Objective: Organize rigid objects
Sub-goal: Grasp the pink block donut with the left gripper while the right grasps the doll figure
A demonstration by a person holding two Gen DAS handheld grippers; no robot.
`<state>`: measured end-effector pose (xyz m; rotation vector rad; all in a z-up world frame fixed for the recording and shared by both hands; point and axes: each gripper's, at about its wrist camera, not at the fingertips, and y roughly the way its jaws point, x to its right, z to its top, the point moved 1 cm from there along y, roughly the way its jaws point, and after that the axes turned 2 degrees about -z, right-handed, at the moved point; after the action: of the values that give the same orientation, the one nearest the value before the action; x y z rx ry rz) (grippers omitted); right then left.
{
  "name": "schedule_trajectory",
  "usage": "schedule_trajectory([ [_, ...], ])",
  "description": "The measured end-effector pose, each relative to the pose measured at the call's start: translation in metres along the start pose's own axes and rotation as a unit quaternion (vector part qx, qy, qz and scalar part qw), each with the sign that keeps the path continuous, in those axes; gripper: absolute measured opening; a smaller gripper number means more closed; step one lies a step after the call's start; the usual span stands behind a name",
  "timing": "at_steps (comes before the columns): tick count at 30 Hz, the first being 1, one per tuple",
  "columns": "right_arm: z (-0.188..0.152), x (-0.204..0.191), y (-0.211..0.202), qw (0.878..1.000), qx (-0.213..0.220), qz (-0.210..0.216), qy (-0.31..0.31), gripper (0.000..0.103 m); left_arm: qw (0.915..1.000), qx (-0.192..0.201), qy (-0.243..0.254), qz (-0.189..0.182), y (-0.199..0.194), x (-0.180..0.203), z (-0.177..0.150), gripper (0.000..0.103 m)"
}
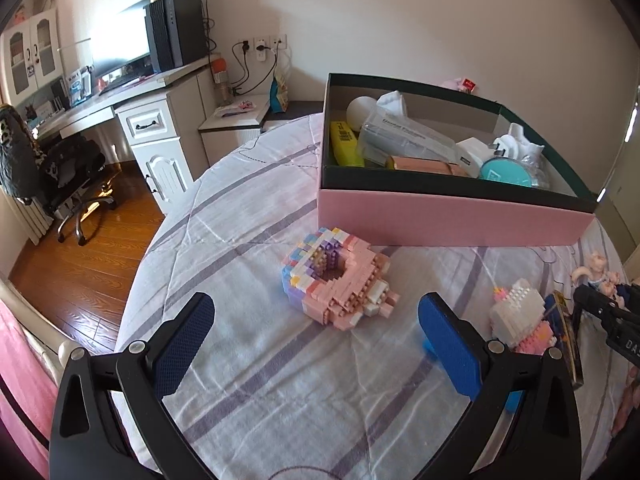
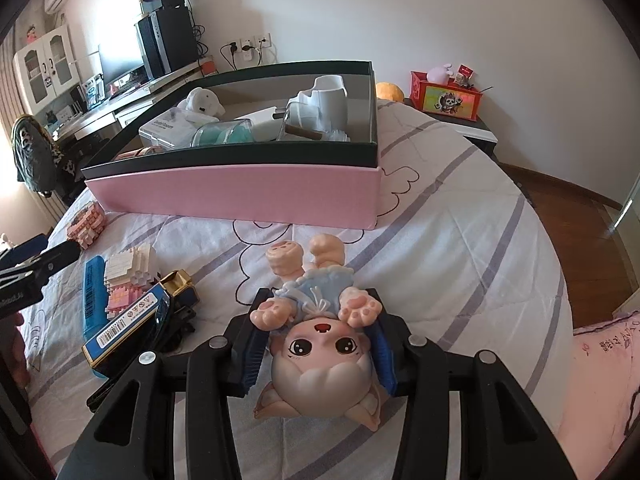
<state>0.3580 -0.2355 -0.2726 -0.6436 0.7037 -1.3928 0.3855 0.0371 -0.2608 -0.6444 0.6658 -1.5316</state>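
Right wrist view: the right gripper (image 2: 316, 344) clamps the doll figurine (image 2: 320, 344) by its round head, just in front of the pink box (image 2: 240, 192). The smooth head could slip out during lifting. The left gripper (image 1: 316, 332) gapes empty before the pink brick model (image 1: 336, 280). Everything lies on a soft striped bed (image 2: 460, 240); a desk (image 1: 132, 96) stands beyond the box.

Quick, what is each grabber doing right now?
Left gripper: open, holding nothing, pink block model lies ahead.
Right gripper: closed on the doll figurine.
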Motion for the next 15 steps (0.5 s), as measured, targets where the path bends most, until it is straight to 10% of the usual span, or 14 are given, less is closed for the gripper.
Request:
schedule_trajectory([
  [7,0.001,0.0,0.003,1.0,-0.002,-0.002,-0.002,0.047,0.9986,-0.052,0.005,0.005,0.039,0.002,0.013,0.103],
  [11,0.002,-0.001,0.004,1.0,-0.004,-0.004,-0.003,0.047,0.9993,-0.032,0.012,-0.013,0.034,0.005,0.018,0.064],
  [15,0.001,-0.003,0.004,1.0,-0.005,-0.009,-0.007,0.047,0.9994,-0.027,0.02,-0.013,0.029,0.008,0.017,0.065],
])
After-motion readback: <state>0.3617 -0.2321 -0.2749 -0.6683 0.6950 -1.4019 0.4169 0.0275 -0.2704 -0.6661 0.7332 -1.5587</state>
